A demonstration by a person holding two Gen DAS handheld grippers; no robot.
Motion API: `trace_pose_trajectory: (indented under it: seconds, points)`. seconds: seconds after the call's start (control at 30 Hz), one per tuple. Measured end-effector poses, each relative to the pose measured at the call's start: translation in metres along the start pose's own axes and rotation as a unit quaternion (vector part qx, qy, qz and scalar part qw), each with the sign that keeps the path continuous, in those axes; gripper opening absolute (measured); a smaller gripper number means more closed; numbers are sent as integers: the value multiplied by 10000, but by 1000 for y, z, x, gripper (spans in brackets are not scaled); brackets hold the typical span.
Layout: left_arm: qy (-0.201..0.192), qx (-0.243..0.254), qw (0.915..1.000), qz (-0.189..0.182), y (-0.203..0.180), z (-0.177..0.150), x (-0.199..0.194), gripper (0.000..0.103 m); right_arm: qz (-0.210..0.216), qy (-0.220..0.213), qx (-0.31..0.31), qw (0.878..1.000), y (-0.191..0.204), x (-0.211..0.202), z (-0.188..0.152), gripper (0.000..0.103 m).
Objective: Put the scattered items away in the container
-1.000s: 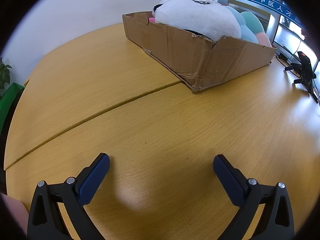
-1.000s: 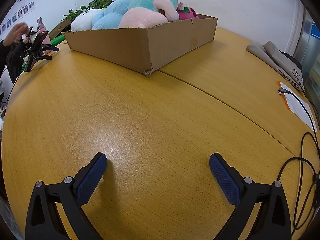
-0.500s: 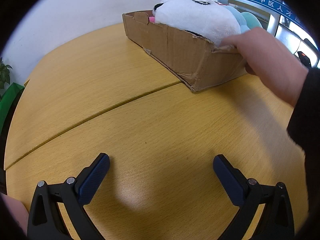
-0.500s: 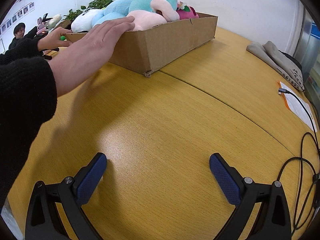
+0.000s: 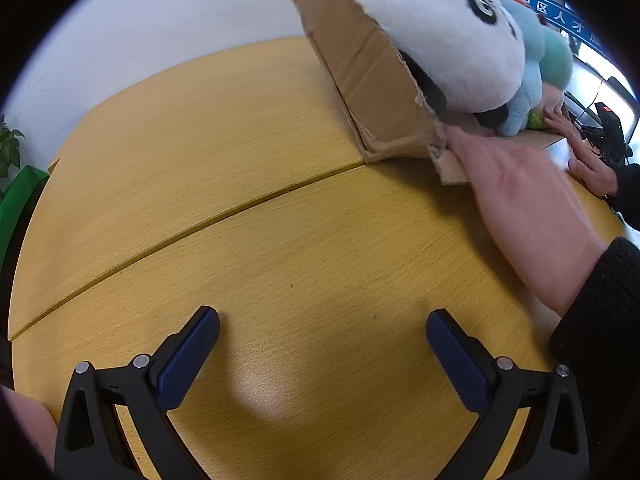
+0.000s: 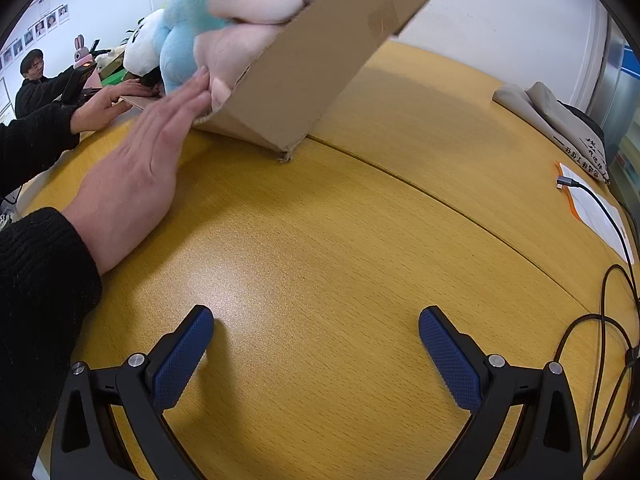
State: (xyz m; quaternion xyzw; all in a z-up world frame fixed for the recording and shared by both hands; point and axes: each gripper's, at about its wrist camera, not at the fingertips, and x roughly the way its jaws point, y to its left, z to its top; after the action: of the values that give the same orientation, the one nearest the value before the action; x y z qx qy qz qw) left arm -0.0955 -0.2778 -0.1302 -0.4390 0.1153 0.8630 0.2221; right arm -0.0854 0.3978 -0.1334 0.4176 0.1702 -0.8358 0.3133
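Note:
A cardboard box [image 5: 360, 80] [image 6: 312, 56] is tipped up on one edge on the wooden table [image 5: 260, 240] [image 6: 360, 240], with plush toys sliding out. A white panda plush [image 5: 440, 36], a light blue plush [image 5: 528, 80] [image 6: 180, 40] and a pink plush [image 6: 248, 4] bulge from its open side. A person's bare hand [image 5: 520, 200] [image 6: 140, 168] in a black sleeve reaches at the box's low edge. My left gripper [image 5: 322, 334] and right gripper [image 6: 316, 332] both rest open and empty near the table's front, far from the box.
A second hand [image 5: 584, 160] [image 6: 104, 104] lies by the box's far side. A seated person [image 6: 32, 84] and a phone on a tripod [image 5: 608, 128] are beyond. Folded grey cloth [image 6: 560, 128], a paper [image 6: 596, 208] and a black cable [image 6: 600, 328] lie at the right.
The box has been tipped up from flat by the person's hands, and the plush toys now spill toward its low side. Both grippers have stayed still and open.

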Motion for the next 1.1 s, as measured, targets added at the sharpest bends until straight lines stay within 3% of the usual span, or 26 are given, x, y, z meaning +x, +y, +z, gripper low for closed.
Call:
trace_pose_trajectory:
  seconds: [1.1]
  points:
    - [3, -21, 10000, 12, 23, 2, 6, 103, 2, -2, -10, 10000, 1, 1, 2, 103]
